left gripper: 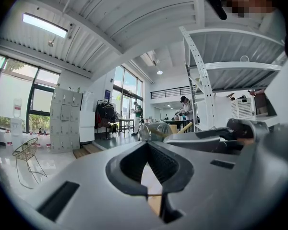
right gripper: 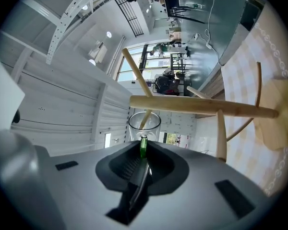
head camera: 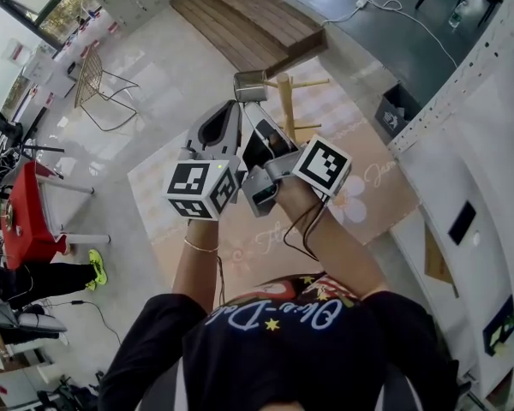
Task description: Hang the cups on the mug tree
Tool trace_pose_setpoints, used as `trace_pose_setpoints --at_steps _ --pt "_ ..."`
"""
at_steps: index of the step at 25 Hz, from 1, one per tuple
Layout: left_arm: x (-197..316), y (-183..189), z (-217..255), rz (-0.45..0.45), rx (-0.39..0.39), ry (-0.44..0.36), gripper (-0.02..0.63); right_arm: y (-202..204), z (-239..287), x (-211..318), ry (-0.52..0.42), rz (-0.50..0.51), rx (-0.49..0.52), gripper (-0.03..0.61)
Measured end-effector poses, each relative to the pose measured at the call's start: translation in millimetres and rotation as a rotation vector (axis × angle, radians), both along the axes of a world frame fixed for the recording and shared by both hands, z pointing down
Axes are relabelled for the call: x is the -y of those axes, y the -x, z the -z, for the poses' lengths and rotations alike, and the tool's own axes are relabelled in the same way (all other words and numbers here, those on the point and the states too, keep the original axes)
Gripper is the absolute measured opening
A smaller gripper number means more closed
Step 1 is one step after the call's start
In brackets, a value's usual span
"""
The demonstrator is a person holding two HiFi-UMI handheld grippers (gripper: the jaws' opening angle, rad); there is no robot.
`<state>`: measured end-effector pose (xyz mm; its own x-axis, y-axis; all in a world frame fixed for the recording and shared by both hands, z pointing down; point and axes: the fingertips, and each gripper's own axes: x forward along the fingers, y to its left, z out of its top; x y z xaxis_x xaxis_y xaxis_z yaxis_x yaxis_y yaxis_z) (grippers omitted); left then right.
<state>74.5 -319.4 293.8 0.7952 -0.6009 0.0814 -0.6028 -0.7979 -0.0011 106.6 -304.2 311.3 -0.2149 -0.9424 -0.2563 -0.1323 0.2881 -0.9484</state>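
Scene: a head view looking steeply down over a person in a black shirt (head camera: 283, 349). Both arms reach forward over a pale patterned mat (head camera: 373, 199).
Mug tree: a bare wooden mug tree (head camera: 285, 101) stands on the mat at 12 o'clock from the grippers. In the right gripper view its post (right gripper: 201, 107) runs sideways across the frame, with the round base (right gripper: 278, 114) at 3 o'clock.
Cup: a clear glass cup (right gripper: 144, 121) with a green handle (right gripper: 143, 147) is held in the air, close to the top of the post. In the head view it sits at about 10 o'clock from the post top, and in the right gripper view it is just below the post.
Peg and cup: one wooden peg (right gripper: 145, 120) shows through the glass – I cannot tell whether it is inside the cup or behind it.
Right gripper: the right gripper (right gripper: 143, 146) has its jaws pressed together on the green handle and carries the cup beyond their tips.
Left gripper: the left gripper (left gripper: 146, 145) is at 9 o'clock, just beside the right one. Its jaws are a narrow gap apart with nothing between them; only the mat shows through.
Surroundings: a red table (head camera: 26, 212) is at 9 o'clock, a wire chair (head camera: 94, 80) at 10 o'clock, a wooden platform (head camera: 240, 20) at 12 o'clock and white shelving (head camera: 463, 84) at 2 o'clock.
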Motion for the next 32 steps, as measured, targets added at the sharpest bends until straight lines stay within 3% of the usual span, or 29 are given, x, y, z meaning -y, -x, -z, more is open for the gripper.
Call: trace_pose_setpoints --at_steps 32 --pt "-11 3 5 -0.013 0.001 -0.008 0.008 8 -3 -3 0.013 0.052 0.288 0.051"
